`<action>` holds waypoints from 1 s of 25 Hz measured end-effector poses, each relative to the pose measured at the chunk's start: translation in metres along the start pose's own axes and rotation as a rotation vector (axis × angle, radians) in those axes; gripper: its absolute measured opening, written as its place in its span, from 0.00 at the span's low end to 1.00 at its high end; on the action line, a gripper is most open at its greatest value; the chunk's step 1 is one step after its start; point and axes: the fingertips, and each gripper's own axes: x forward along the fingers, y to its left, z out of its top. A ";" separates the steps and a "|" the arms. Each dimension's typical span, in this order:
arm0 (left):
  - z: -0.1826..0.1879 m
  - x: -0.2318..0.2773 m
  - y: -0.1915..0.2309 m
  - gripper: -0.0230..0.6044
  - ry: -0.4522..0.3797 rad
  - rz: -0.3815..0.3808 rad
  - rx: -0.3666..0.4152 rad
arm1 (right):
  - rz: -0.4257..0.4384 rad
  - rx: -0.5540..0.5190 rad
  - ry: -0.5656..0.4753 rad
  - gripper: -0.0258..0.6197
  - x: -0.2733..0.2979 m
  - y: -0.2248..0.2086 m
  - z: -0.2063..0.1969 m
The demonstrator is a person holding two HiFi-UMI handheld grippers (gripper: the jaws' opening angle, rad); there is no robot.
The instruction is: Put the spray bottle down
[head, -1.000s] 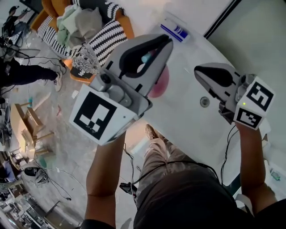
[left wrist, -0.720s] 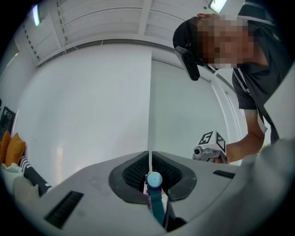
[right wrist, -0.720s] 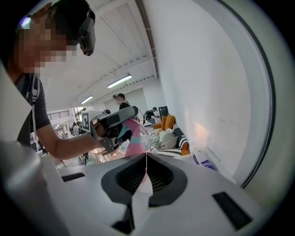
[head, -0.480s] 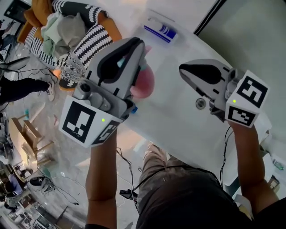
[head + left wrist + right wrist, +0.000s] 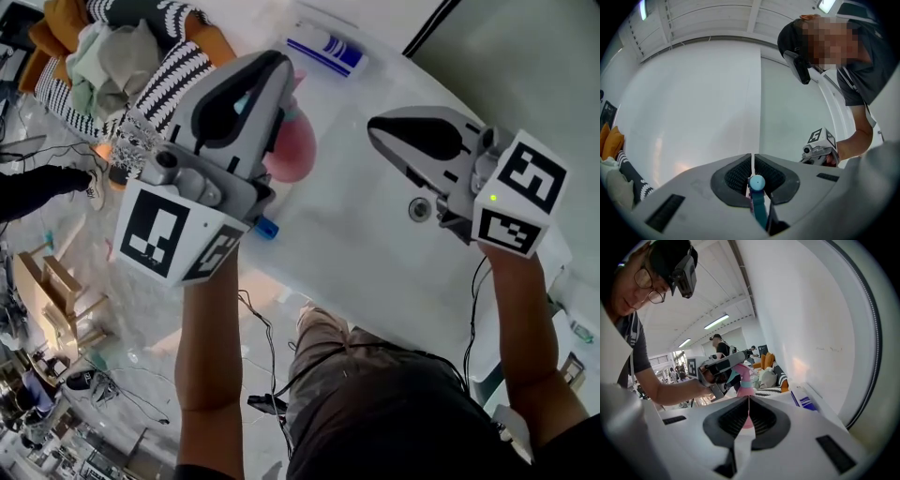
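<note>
My left gripper (image 5: pixel 279 67) is shut on the head of a pink spray bottle (image 5: pixel 292 150). The bottle's round body hangs under the jaws, over the left part of the white table (image 5: pixel 366 253). In the left gripper view the bottle's teal trigger piece (image 5: pixel 756 183) sits pinched between the shut jaws (image 5: pixel 753 158). My right gripper (image 5: pixel 377 128) hovers over the table to the right, shut and empty. In the right gripper view, past the shut jaws (image 5: pixel 749 400), the pink bottle (image 5: pixel 742 375) hangs below the left gripper. Its base is hidden, so contact with the table cannot be judged.
A blue-and-white package (image 5: pixel 327 50) lies at the table's far edge by the wall. A round grommet (image 5: pixel 419 209) sits in the tabletop under the right gripper. Left of the table stands a sofa (image 5: pixel 178 70) with striped cushions and piled clothes. Cables lie on the floor.
Both grippers have sunk toward the table. The left one, still holding the pink bottle, has drifted left in the head view. Neither gripper's jaws have changed.
</note>
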 end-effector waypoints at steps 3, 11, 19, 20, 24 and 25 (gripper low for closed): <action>-0.009 0.005 0.009 0.07 0.004 0.011 -0.014 | 0.010 0.018 0.012 0.05 0.005 -0.007 -0.003; -0.031 0.014 0.030 0.07 -0.021 0.000 -0.018 | 0.010 0.005 0.015 0.05 0.026 -0.018 0.000; -0.053 0.013 0.048 0.07 -0.040 0.010 -0.038 | 0.011 0.026 0.039 0.05 0.047 -0.024 -0.016; -0.056 0.014 0.050 0.07 -0.042 0.009 -0.038 | 0.011 0.030 0.040 0.05 0.049 -0.025 -0.019; -0.061 0.018 0.053 0.07 -0.058 0.005 -0.031 | 0.012 0.042 0.048 0.05 0.053 -0.028 -0.022; -0.061 0.019 0.055 0.07 -0.064 0.005 -0.030 | 0.012 0.044 0.051 0.05 0.053 -0.028 -0.021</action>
